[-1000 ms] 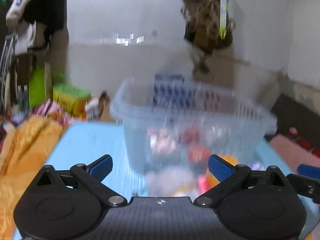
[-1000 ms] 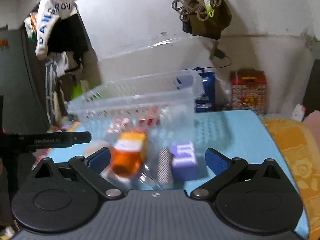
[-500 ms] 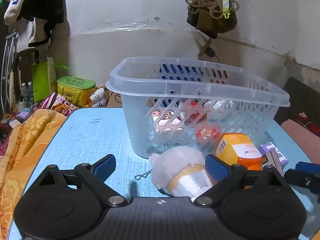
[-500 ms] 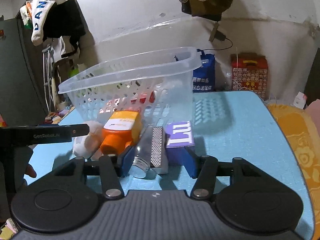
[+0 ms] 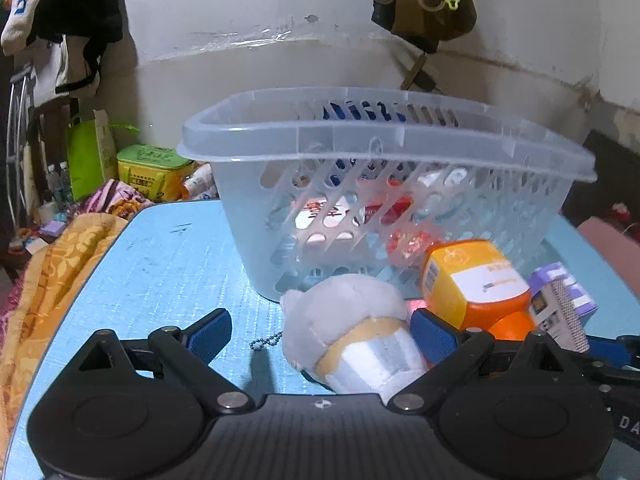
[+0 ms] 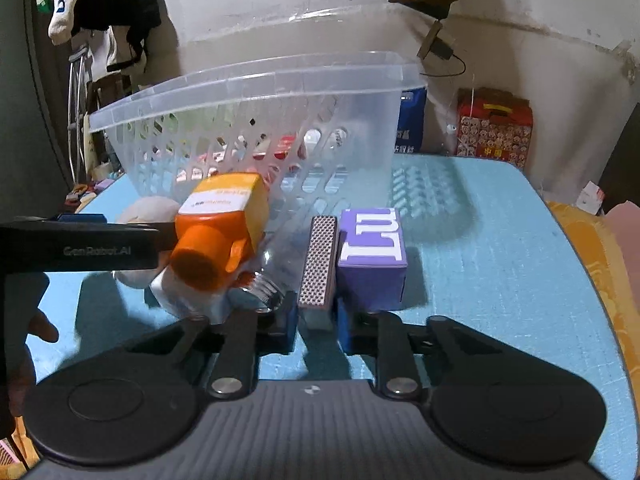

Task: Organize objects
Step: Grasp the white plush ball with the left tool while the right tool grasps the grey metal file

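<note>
A clear plastic basket (image 5: 384, 148) (image 6: 256, 92) stands on the blue table (image 5: 160, 264) with several small items inside. In front of it lie a white plush toy (image 5: 352, 328), an orange bottle (image 5: 472, 280) (image 6: 220, 228), a purple box (image 6: 372, 248) (image 5: 568, 292) and a grey perforated bar (image 6: 318, 260). My left gripper (image 5: 320, 334) is open with the plush toy between its fingers. My right gripper (image 6: 316, 324) is shut on the near end of the grey bar.
A yellow-orange blanket (image 5: 52, 272) lies along the table's left edge. A green box (image 5: 152, 172) and bags stand behind the table. A red patterned box (image 6: 496, 128) stands at the far right. A clear bottle (image 6: 256, 284) lies under the orange one.
My right gripper has closed from wide open onto the grey bar. My left gripper has come down and nearer, around the plush toy.
</note>
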### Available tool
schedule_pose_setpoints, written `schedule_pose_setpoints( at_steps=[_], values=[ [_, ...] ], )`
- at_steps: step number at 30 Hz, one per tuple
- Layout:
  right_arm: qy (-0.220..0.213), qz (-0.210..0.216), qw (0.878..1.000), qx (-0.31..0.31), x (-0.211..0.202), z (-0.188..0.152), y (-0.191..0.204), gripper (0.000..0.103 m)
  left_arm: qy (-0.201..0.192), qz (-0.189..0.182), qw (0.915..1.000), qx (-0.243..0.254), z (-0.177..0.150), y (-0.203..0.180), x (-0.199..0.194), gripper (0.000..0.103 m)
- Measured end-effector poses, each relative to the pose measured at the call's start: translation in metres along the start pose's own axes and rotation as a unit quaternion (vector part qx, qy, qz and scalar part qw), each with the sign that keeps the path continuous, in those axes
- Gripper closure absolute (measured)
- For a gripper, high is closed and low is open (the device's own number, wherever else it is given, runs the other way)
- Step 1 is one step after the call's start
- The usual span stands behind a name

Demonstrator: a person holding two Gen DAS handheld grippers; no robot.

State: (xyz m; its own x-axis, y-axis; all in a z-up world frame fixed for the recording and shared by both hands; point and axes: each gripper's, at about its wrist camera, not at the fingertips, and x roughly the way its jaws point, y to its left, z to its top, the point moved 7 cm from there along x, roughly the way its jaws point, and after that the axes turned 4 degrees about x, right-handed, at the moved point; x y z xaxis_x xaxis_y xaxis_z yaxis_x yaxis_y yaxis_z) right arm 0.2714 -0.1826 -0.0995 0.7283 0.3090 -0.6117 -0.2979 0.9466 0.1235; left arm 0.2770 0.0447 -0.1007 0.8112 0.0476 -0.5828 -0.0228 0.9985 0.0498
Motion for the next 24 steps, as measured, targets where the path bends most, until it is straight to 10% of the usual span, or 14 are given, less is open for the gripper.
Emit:
schedule_pose_setpoints(
  at_steps=[5,24],
  values=[
    [-0.011,0.01,1.0,-0.005,-0.015,0.0,0.0,0.085,-0.014,-0.017,0.9997,0.014,-0.002,-0.009,-0.003,0.033],
    [-0.047,0.056,0.997,0.011,-0.056,0.005,0.001,0.085,-0.073,-0.032,0.9968,0.0,-0.001,0.012,-0.074,0.034]
  ],
)
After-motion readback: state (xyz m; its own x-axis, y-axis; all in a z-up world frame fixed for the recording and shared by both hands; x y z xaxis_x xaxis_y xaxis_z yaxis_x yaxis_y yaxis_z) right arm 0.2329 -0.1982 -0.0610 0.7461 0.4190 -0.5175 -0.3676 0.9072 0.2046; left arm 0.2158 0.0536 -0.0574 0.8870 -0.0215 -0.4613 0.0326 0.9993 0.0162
